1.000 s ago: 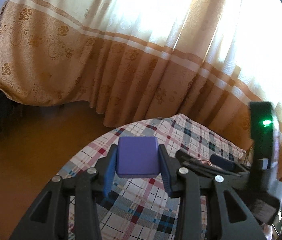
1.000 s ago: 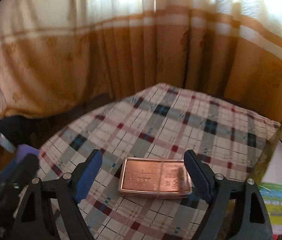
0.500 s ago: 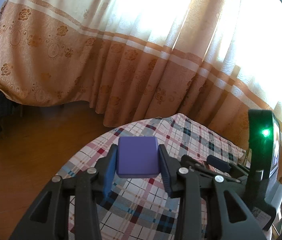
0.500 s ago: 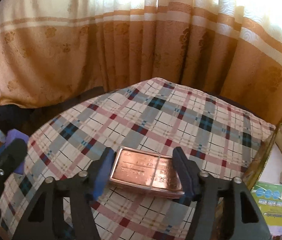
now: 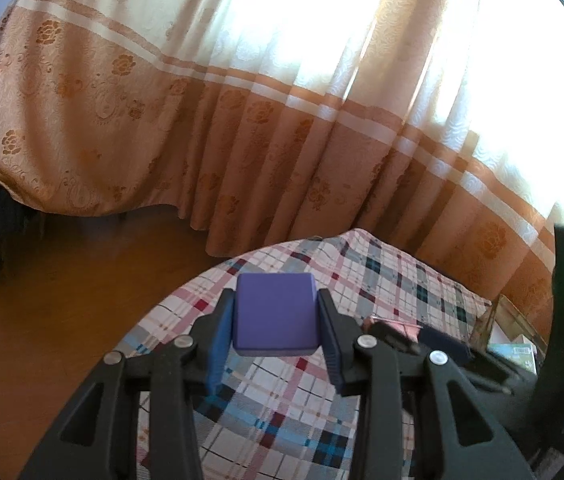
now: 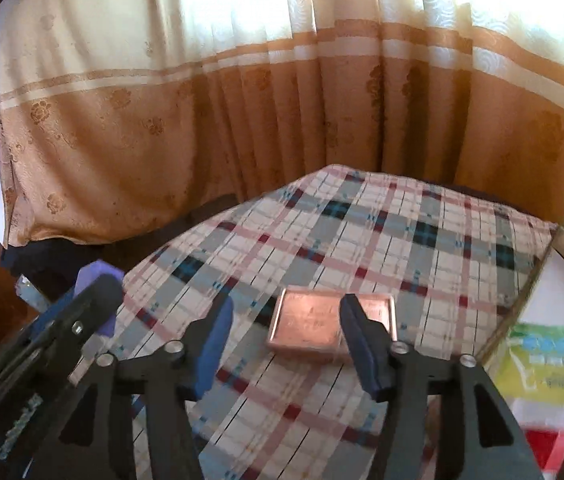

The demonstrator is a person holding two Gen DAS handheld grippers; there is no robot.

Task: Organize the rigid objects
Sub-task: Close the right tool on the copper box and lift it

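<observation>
Landmark: plaid tablecloth (image 6: pixel 382 240), spread below a tan curtain (image 6: pixel 242 120).
Left gripper (image 5: pixel 276 320): pinches a purple block (image 5: pixel 275 314) between both blue pads, held above the near part of the cloth.
Right gripper (image 6: pixel 286 344): jaws opening, nothing pressed between them.
Copper tin (image 6: pixel 322 324): lies flat on the cloth, just beyond the right gripper's tips; the right-hand finger (image 6: pixel 366 352) overlaps its right part, the rest shows in the gap. Whether that finger touches it, I cannot tell.
Green packet (image 6: pixel 554 360): off the cloth's right edge.
</observation>
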